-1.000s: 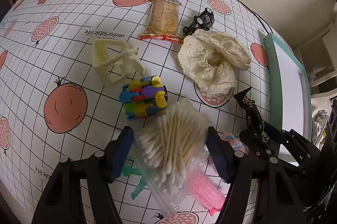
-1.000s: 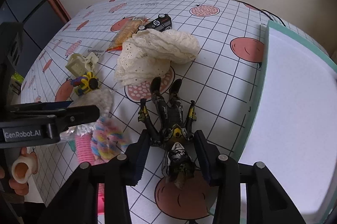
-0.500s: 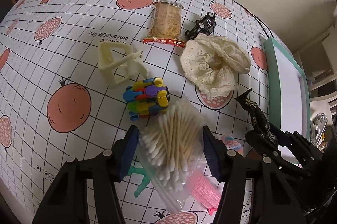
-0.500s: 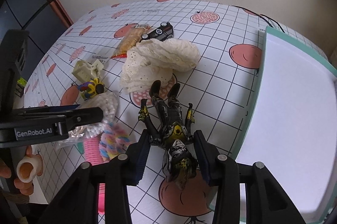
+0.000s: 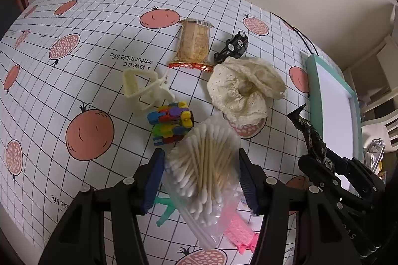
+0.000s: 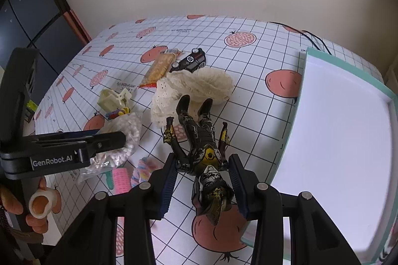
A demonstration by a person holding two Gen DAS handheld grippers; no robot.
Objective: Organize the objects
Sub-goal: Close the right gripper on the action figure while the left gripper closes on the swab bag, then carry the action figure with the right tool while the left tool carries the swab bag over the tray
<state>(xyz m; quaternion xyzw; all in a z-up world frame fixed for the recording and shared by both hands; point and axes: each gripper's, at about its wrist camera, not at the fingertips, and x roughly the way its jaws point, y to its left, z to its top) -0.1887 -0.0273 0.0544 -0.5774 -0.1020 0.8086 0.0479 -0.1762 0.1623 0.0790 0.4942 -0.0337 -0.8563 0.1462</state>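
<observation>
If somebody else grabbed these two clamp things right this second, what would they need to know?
Left gripper: shut on the bag of cotton swabs, lifted off the table.
Right gripper: shut on the black-and-yellow action figure, beside the tray.
Tray: on the right, nothing in it yet.
On the tablecloth: snack packet, toy car, cream lace cloth, cream plastic clip, colourful block toy, pink comb, teal piece.
Likely next: set both held items in the tray, then fetch the others.
</observation>
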